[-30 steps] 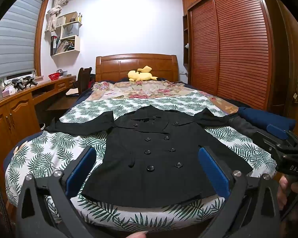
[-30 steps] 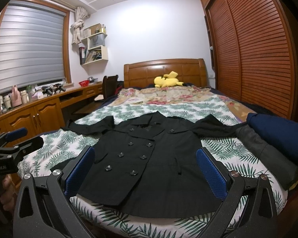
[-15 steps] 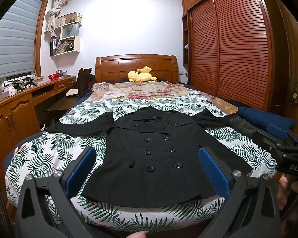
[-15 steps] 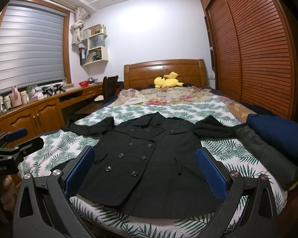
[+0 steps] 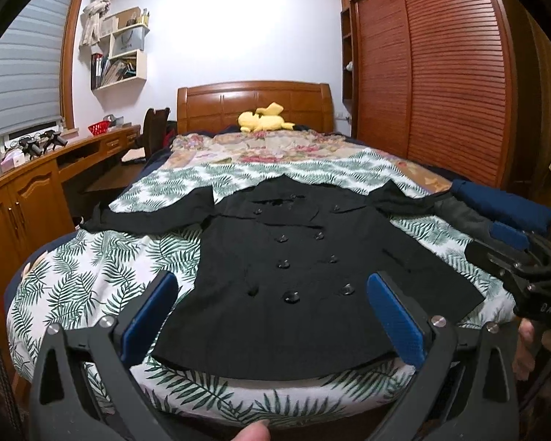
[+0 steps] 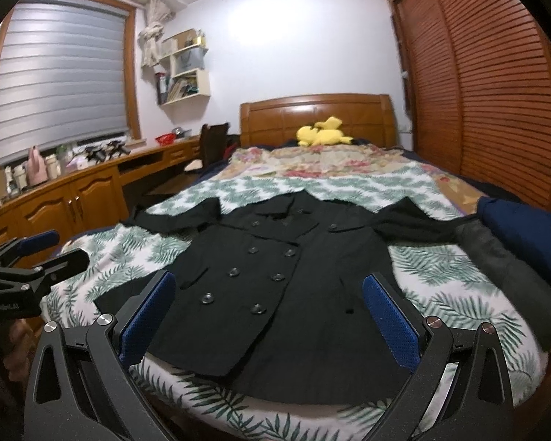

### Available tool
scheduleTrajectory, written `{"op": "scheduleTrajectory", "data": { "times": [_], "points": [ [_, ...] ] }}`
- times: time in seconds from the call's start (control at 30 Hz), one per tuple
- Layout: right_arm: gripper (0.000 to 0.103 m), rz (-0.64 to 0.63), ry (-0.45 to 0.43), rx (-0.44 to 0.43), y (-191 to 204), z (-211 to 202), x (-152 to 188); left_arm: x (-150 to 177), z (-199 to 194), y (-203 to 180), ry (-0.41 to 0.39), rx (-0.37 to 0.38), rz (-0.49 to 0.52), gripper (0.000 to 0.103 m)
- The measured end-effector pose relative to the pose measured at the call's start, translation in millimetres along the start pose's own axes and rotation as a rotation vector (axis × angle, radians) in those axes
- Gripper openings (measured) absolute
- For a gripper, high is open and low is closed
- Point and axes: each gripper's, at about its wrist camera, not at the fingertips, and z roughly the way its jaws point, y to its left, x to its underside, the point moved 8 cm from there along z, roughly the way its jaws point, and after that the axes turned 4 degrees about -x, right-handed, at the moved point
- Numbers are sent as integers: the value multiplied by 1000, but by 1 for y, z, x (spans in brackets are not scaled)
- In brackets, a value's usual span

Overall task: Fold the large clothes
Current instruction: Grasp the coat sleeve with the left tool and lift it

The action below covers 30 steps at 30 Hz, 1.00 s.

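Coat [image 5: 294,268]: black, double-breasted, front up, spread flat at frame centre on the leaf-print sheet [image 5: 92,275] at the foot of the bed [image 5: 253,99], sleeves out to either side; left gripper [image 5: 275,312]: bottom of frame, jaws wide apart, nothing between the blue pads [image 5: 148,318], clear of the coat; right gripper [image 6: 272,316]: bottom of frame, jaws likewise apart and empty; navy bundle [image 6: 529,235]: right edge; yellow plush [image 5: 264,121]: by the headboard; wardrobe [image 5: 440,73]: upper right.
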Motion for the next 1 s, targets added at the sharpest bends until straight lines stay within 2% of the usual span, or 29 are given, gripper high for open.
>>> {"op": "scheduleTrajectory", "data": {
  "times": [0.2, 0.57, 0.77, 0.87, 1.0],
  "points": [
    [103, -26, 11, -60, 4, 39, -8, 5, 26, 25, 33, -23, -16, 103],
    [103, -59, 34, -114, 6, 120, -31, 25, 66, 76, 96, -104, -74, 103],
    [103, -53, 62, -167, 12, 168, -39, 32, 86, 98, 132, -120, -105, 103],
    [103, -69, 81, -183, 18, 190, -37, 32, 97, 105, 153, -112, -119, 103],
    [103, -101, 117, -189, 21, 214, -16, 31, 112, 112, 168, -102, -112, 103]
  ]
}}
